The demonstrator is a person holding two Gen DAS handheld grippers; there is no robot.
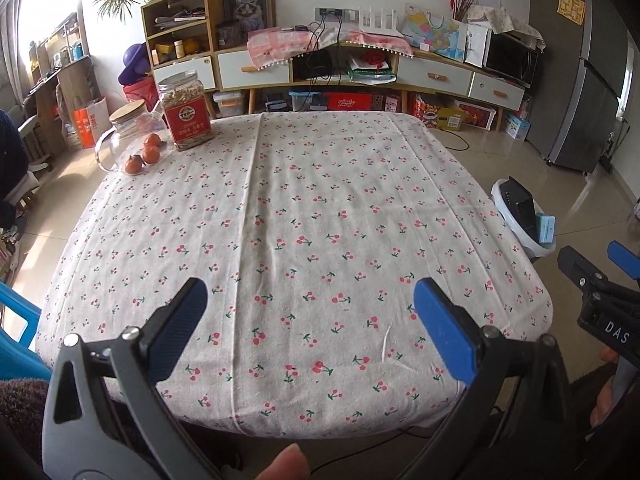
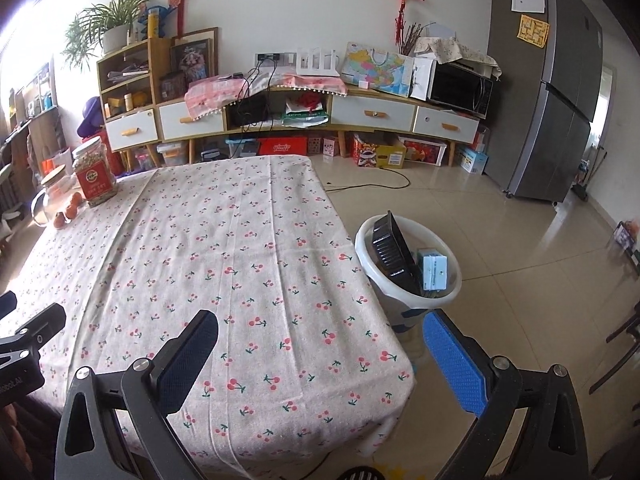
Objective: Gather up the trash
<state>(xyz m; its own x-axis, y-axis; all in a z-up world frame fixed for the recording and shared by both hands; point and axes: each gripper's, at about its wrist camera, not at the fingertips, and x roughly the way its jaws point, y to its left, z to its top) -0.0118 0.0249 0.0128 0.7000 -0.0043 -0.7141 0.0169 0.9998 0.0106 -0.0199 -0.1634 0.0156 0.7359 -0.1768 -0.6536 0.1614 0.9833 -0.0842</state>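
Observation:
A white trash bin (image 2: pixel 408 300) stands on the floor by the table's right edge; it also shows in the left wrist view (image 1: pixel 504 200). Inside it a black plastic tray (image 2: pixel 390 252) leans upright beside a light blue carton (image 2: pixel 434 272). My left gripper (image 1: pixel 310 304) is open and empty above the near part of the table with the cherry-print cloth (image 1: pixel 304 208). My right gripper (image 2: pixel 320 340) is open and empty over the table's near right corner, left of the bin. The right gripper also appears at the right edge of the left wrist view (image 1: pixel 600 276).
At the table's far left stand a red-labelled jar (image 1: pixel 185 114), a glass jar with a wooden lid (image 1: pixel 120 132) and three small orange fruits (image 1: pixel 144 154). A long sideboard (image 2: pixel 360 116) and a grey fridge (image 2: pixel 548 80) line the far wall. A blue chair (image 1: pixel 16 332) is at the left.

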